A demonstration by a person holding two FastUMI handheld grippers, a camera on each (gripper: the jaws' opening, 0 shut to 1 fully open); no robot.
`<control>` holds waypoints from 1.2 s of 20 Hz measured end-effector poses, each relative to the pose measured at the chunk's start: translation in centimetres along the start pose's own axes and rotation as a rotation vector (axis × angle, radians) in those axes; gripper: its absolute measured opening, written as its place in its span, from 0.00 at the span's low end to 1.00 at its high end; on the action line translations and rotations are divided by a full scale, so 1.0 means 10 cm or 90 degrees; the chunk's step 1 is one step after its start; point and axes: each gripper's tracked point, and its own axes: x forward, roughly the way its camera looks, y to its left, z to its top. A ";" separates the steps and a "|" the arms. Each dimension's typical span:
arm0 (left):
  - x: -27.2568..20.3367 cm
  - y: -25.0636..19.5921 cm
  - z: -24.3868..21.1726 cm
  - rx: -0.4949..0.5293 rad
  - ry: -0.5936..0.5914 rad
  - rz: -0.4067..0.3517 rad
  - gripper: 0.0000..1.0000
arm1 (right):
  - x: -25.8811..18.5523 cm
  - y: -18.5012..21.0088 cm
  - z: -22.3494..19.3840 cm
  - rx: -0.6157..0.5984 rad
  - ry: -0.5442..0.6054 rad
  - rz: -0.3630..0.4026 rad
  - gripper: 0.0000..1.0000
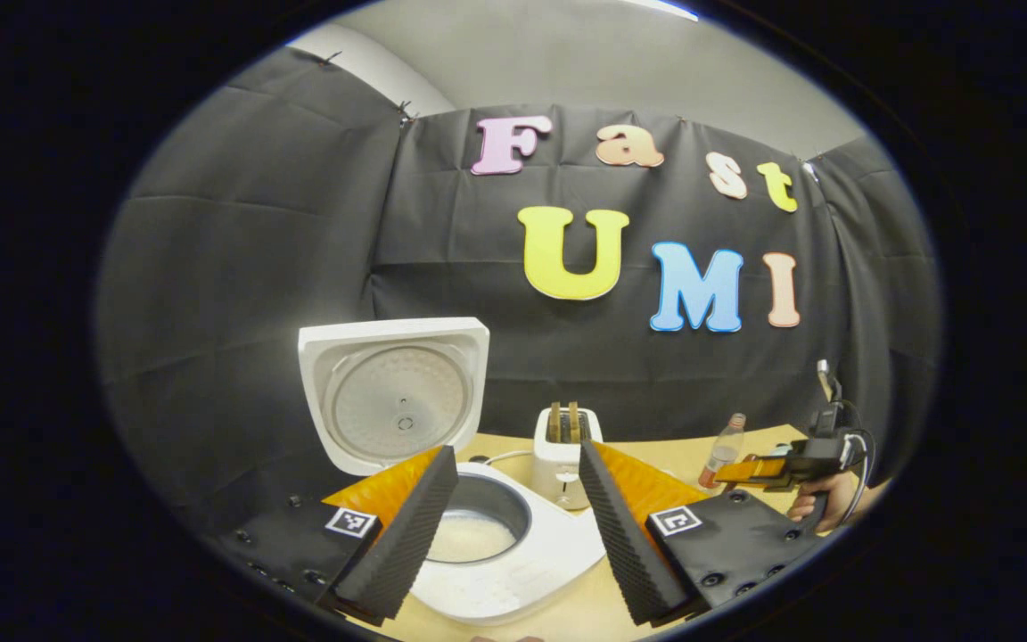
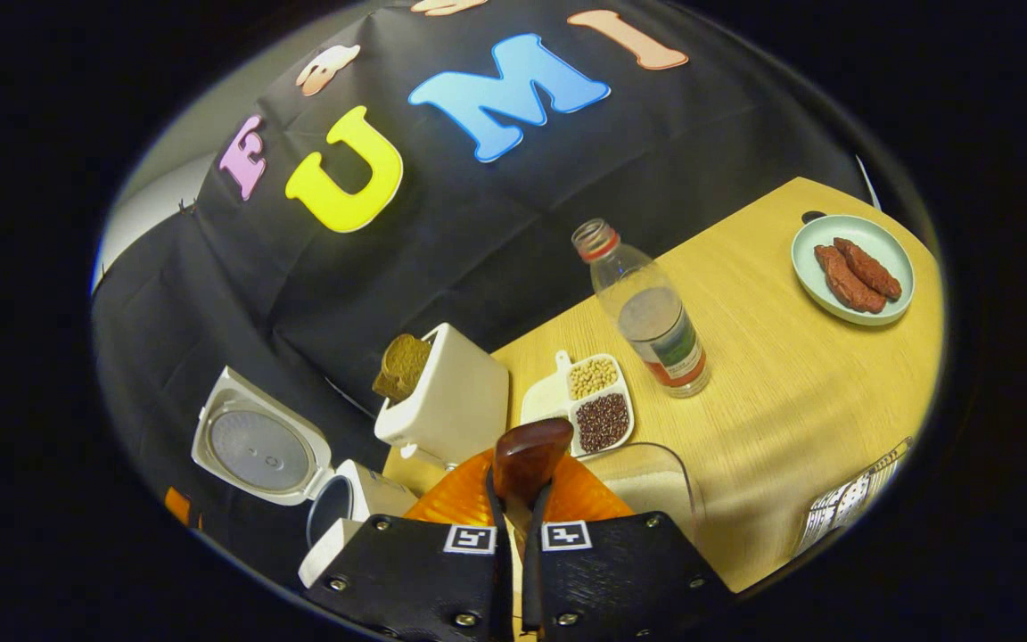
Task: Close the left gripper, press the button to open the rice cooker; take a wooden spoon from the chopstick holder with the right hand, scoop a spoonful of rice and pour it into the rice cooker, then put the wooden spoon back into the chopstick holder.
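Right tool grips wooden spoon; toaster beside.

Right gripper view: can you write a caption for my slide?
Right gripper holds the wooden spoon over the table.

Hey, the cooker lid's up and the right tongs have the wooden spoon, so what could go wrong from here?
1. The right tongs pinch the wooden spoon with its bowl sticking up past them; it might twist or slip while scooping.
2. The toaster and bottle stand near the rice cooker; a wide swing could knock them.
3. The left tongs hang open right over the pot, possibly blocking the pour.
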 end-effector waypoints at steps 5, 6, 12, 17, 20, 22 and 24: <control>0.00 -0.12 0.07 0.000 -0.022 -0.026 0.96 | -0.24 0.09 0.39 0.065 -0.047 0.038 0.04; 0.02 -0.11 0.06 0.001 -0.022 -0.027 0.96 | -0.29 0.13 0.46 0.086 -0.054 0.049 0.05; 0.02 0.07 -0.02 -0.010 -0.014 -0.018 0.96 | -0.52 0.47 0.75 0.200 -0.081 0.112 0.04; 0.00 0.23 -0.13 -0.016 -0.011 -0.013 0.96 | -0.56 0.90 0.82 0.233 -0.075 0.173 0.08; -0.02 0.32 -0.18 -0.010 -0.011 -0.018 0.96 | -0.56 1.25 0.84 0.219 -0.064 0.204 0.04; -0.03 0.39 -0.22 -0.004 -0.010 -0.013 0.96 | -0.52 1.42 0.83 0.210 -0.053 0.223 0.04; -0.07 0.45 -0.21 -0.003 -0.014 -0.005 0.96 | -0.49 1.61 0.81 0.208 -0.042 0.240 0.04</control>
